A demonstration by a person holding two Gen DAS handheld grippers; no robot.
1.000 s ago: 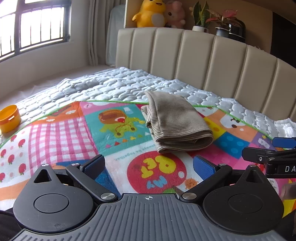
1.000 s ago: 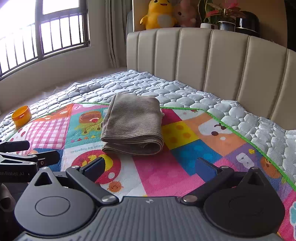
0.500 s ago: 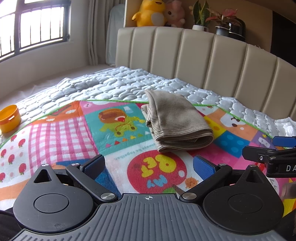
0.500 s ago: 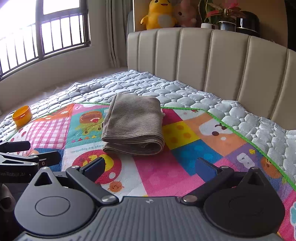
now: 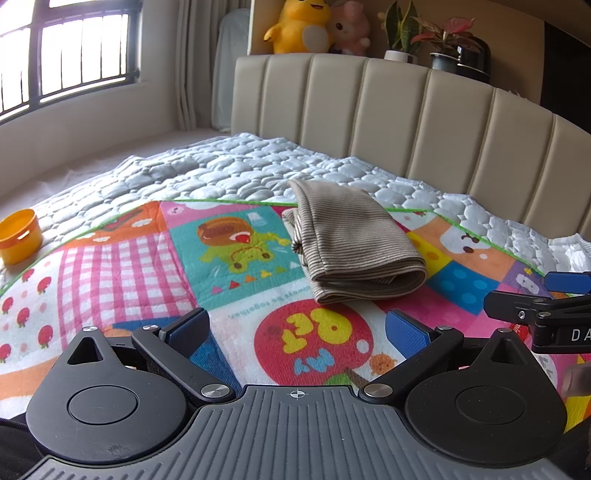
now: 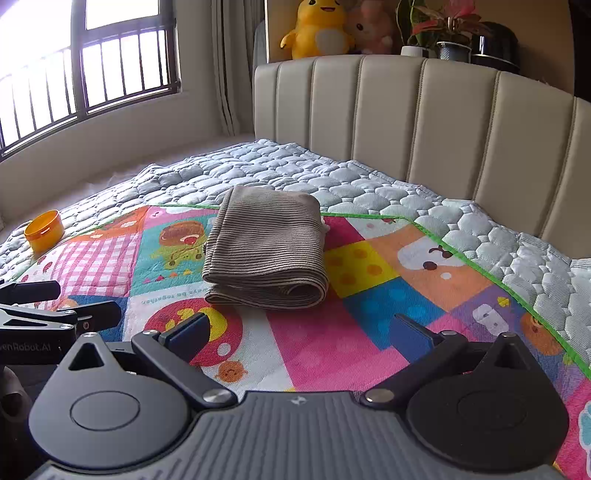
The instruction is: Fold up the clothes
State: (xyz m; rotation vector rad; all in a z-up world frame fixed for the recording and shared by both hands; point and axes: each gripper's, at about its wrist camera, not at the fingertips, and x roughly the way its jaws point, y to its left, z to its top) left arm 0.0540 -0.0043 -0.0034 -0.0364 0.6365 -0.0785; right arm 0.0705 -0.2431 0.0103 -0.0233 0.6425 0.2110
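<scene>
A brown striped garment (image 5: 351, 247) (image 6: 266, 251) lies folded into a thick rectangle on the colourful cartoon mat (image 5: 122, 266) (image 6: 388, 295) spread over the bed. My left gripper (image 5: 297, 328) hovers open just short of the garment's near edge, nothing between its blue pads. My right gripper (image 6: 299, 328) is also open and empty, a little back from the fold. Each gripper shows at the edge of the other's view: the right one (image 5: 543, 306), the left one (image 6: 55, 310).
An orange plastic cup (image 5: 20, 236) (image 6: 44, 230) sits on the grey quilt (image 5: 207, 173) at the left. The padded beige headboard (image 5: 406, 110) stands behind, with plush toys (image 5: 299, 26) and potted plants (image 5: 443, 44) on its ledge. A barred window (image 6: 92, 66) is at left.
Both views have crept very slightly; the garment and both grippers stay essentially where they were, jaws still open.
</scene>
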